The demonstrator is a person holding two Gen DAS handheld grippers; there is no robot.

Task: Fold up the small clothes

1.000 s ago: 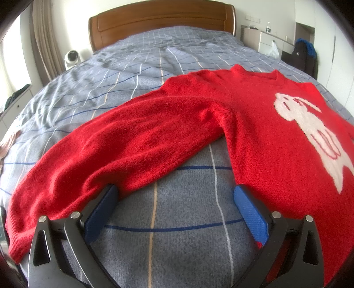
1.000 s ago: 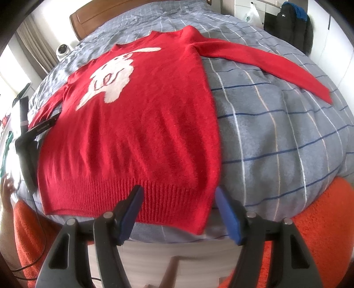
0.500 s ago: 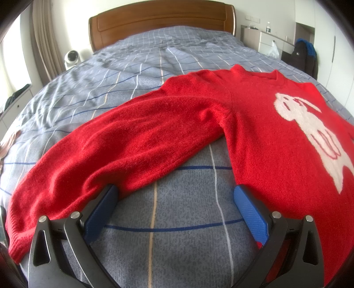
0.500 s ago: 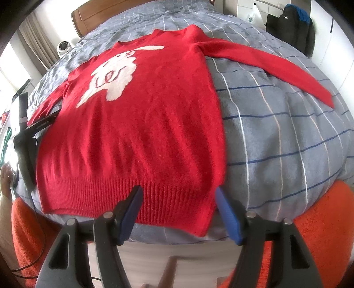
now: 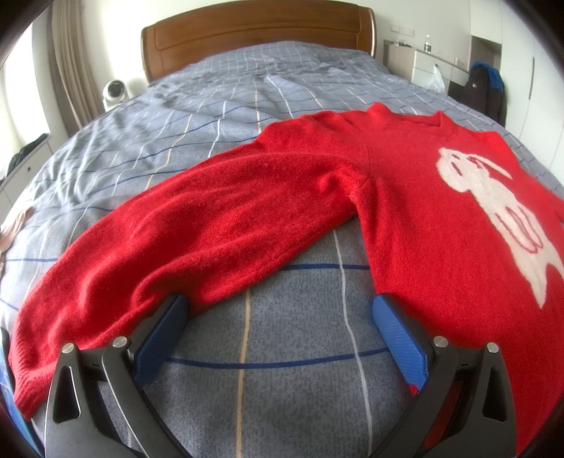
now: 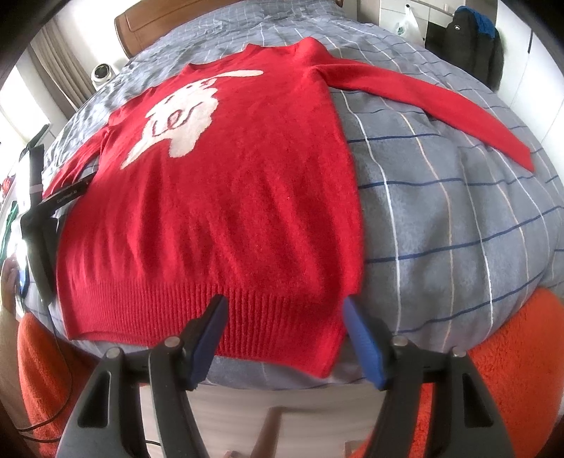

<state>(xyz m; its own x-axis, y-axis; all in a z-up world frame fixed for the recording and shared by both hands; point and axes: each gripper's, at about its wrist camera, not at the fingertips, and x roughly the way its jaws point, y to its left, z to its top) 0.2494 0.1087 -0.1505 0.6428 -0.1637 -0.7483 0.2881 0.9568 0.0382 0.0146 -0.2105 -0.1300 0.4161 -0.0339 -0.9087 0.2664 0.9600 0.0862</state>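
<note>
A red knitted sweater (image 6: 225,197) with a white animal figure lies flat, front up, on the grey checked bedspread (image 6: 440,218). Its ribbed hem (image 6: 176,310) runs along the bed's near edge. My right gripper (image 6: 283,310) hovers open over the hem's right corner, not pinching any cloth. In the left wrist view one sleeve (image 5: 197,225) stretches down to the left from the sweater's body (image 5: 440,229). My left gripper (image 5: 278,331) is open over the bare bedspread (image 5: 282,317) between sleeve and body, its left fingertip at the sleeve's lower edge. The other sleeve (image 6: 440,102) lies out to the right.
A wooden headboard (image 5: 253,31) closes the far end of the bed. A white round appliance (image 5: 114,91) stands to its left, a dresser (image 5: 423,60) and a dark bag (image 5: 483,88) to its right. Orange fluffy fabric (image 6: 511,352) lies below the bed's near edge.
</note>
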